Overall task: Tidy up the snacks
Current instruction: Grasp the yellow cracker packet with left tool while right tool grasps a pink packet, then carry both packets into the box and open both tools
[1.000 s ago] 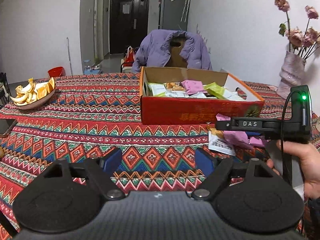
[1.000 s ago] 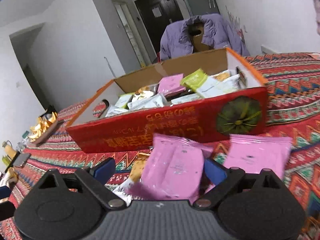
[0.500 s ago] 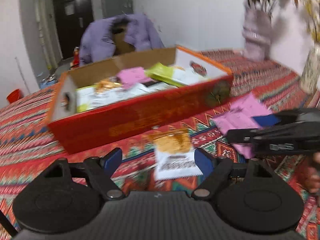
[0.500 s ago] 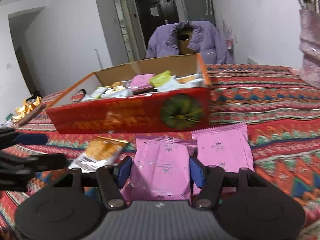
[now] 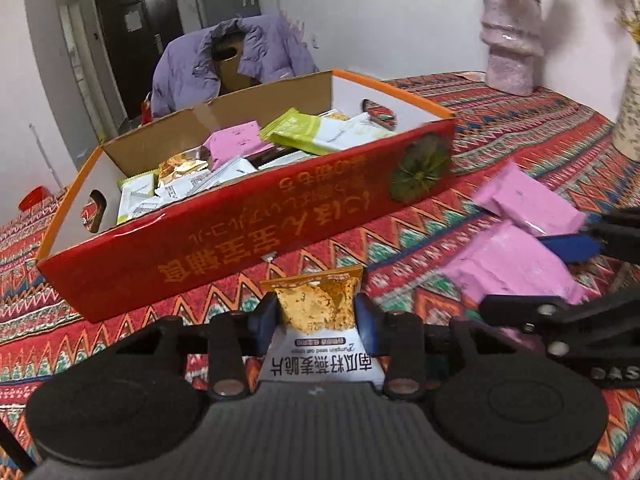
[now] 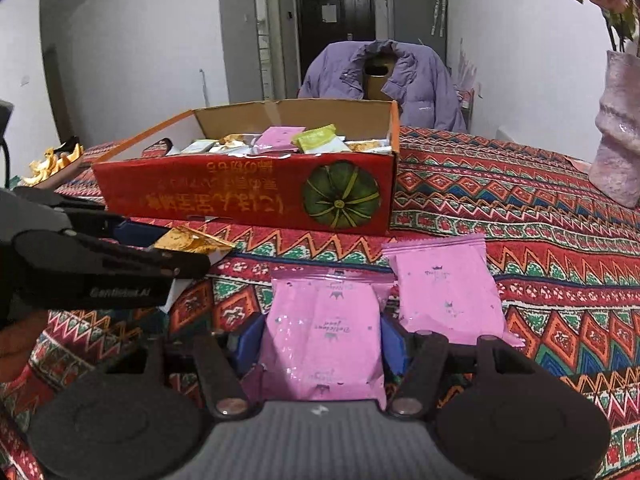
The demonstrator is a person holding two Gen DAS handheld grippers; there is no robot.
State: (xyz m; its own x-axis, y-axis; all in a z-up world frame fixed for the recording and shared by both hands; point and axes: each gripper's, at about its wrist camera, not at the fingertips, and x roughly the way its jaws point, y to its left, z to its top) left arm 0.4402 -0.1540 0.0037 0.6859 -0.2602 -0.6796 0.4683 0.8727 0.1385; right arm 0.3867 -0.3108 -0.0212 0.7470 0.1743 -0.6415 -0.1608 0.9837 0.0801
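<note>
The left gripper (image 5: pixel 316 322) is closing its jaws on a gold-and-white snack packet (image 5: pixel 318 320), the blue pads (image 5: pixel 266 322) already pressing against both edges of it, with the packet's gold top poking forward and its white printed end back toward the gripper body. Seen from the right wrist camera, that packet (image 6: pixel 192 242) sits in the left gripper (image 6: pixel 188 254) just above the patterned tablecloth (image 6: pixel 520 208). The right gripper (image 6: pixel 322 338) has its jaws pinched on a pink snack packet (image 6: pixel 324 328), blue pads against each side, and the packet lies lengthwise between the fingers. A second pink packet (image 6: pixel 446 284) lies flat on the cloth just beside it, to the right in that view. Beyond both grippers stands the red cardboard box (image 6: pixel 248 196) with a green pumpkin picture on its front; it is open on top and already holds a jumble of packets: pink, green, white and gold ones. In the left wrist view the box (image 5: pixel 224 248) runs at a slant close ahead of the gripper, and the two pink packets lie off to the right. Farther back a purple jacket (image 6: pixel 400 80) hangs over a chair, and a pink vase (image 5: pixel 512 36) stands on the far side of the table near the white wall. A dish of orange peel (image 6: pixel 52 162) sits at the table's left end.
</note>
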